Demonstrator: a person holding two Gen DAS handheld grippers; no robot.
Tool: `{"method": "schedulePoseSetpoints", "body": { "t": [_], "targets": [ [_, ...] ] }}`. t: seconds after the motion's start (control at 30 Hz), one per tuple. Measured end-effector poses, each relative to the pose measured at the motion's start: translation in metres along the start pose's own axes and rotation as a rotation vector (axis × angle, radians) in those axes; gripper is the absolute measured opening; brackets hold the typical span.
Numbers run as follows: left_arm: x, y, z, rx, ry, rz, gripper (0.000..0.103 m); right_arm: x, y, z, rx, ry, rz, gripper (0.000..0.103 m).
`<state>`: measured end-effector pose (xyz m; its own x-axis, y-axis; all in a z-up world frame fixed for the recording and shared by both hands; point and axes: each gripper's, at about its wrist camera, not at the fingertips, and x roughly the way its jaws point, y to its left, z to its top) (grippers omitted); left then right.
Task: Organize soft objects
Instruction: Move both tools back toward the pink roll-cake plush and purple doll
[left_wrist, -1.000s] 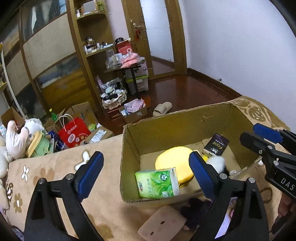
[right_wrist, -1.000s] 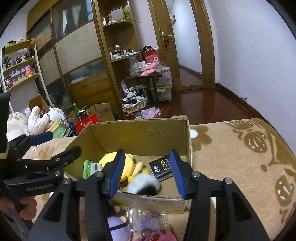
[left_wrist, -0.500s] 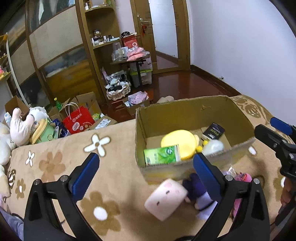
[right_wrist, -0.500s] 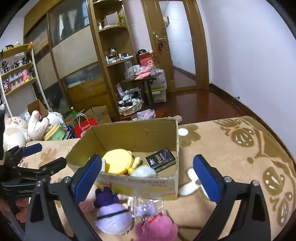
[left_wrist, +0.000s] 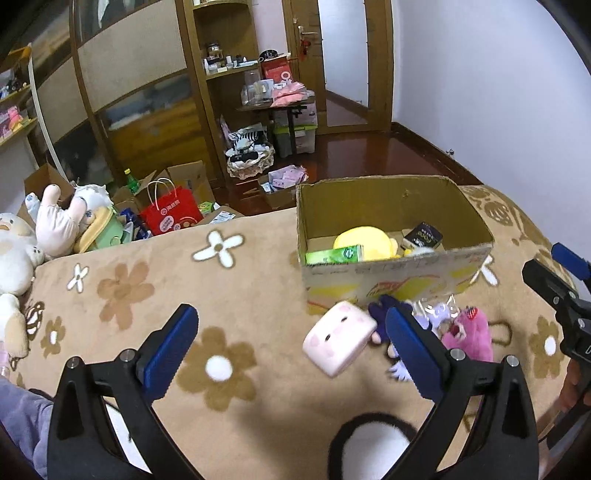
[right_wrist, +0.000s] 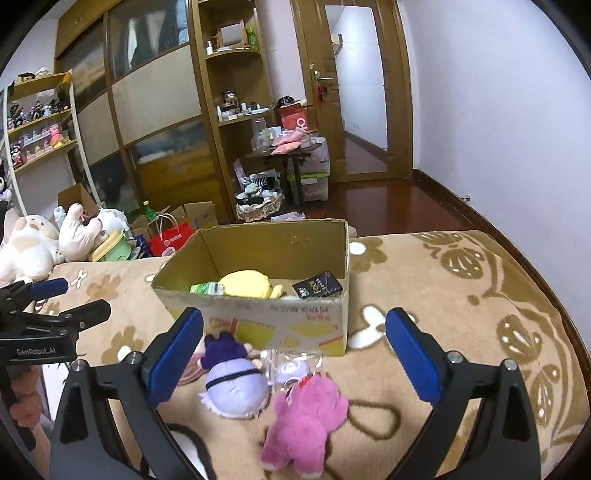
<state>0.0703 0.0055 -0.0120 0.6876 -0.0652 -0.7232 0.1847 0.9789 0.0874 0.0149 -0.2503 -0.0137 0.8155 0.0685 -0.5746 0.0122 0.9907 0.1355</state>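
A cardboard box (left_wrist: 399, 280) (right_wrist: 277, 325) stands on the flowered blanket. It holds a yellow plush (left_wrist: 362, 242) (right_wrist: 245, 284), a green tissue pack (left_wrist: 334, 255) and a black packet (right_wrist: 317, 286). In front of it lie a pale pink block plush (left_wrist: 340, 338), a purple-haired doll (right_wrist: 232, 380) and a pink plush (right_wrist: 303, 417) (left_wrist: 469, 334). My left gripper (left_wrist: 291, 354) is open and empty above the blanket, left of these toys. My right gripper (right_wrist: 291, 354) is open and empty above the doll and the pink plush.
A black-and-white plush (left_wrist: 369, 450) lies at the near edge. Large plush toys (right_wrist: 29, 243) sit at the far left. Beyond the blanket edge are a red bag (left_wrist: 170, 214), boxes, shelves and a doorway.
Both grippers have pulled back from the box and higher. The right gripper, nearly closed over the box a second ago, has opened wide. The toys in front of the box have come into view.
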Motion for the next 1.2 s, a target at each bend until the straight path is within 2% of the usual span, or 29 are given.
{"method": "schedulePoseSetpoints", "body": {
  "t": [0.3, 0.57, 0.67, 0.83, 1.2],
  "targets": [
    [-0.022, 0.012, -0.014, -0.029, 0.016, 0.022, 0.100, -0.020, 0.002, -0.009, 0.011, 0.002, -0.008, 0.103],
    [-0.019, 0.012, -0.016, -0.010, 0.026, 0.033, 0.101, -0.020, 0.001, -0.018, 0.024, 0.030, -0.022, 0.103],
    [-0.013, 0.007, -0.016, 0.013, 0.037, 0.035, 0.101, -0.014, -0.002, -0.019, 0.035, 0.044, -0.029, 0.102],
    [0.001, 0.002, -0.015, 0.040, 0.062, 0.028, 0.101, 0.000, -0.008, -0.024, 0.060, 0.087, -0.027, 0.095],
    [0.046, -0.018, -0.008, 0.119, 0.140, 0.051, 0.101, 0.034, -0.015, -0.034, 0.084, 0.200, -0.042, 0.095]
  ]
}}
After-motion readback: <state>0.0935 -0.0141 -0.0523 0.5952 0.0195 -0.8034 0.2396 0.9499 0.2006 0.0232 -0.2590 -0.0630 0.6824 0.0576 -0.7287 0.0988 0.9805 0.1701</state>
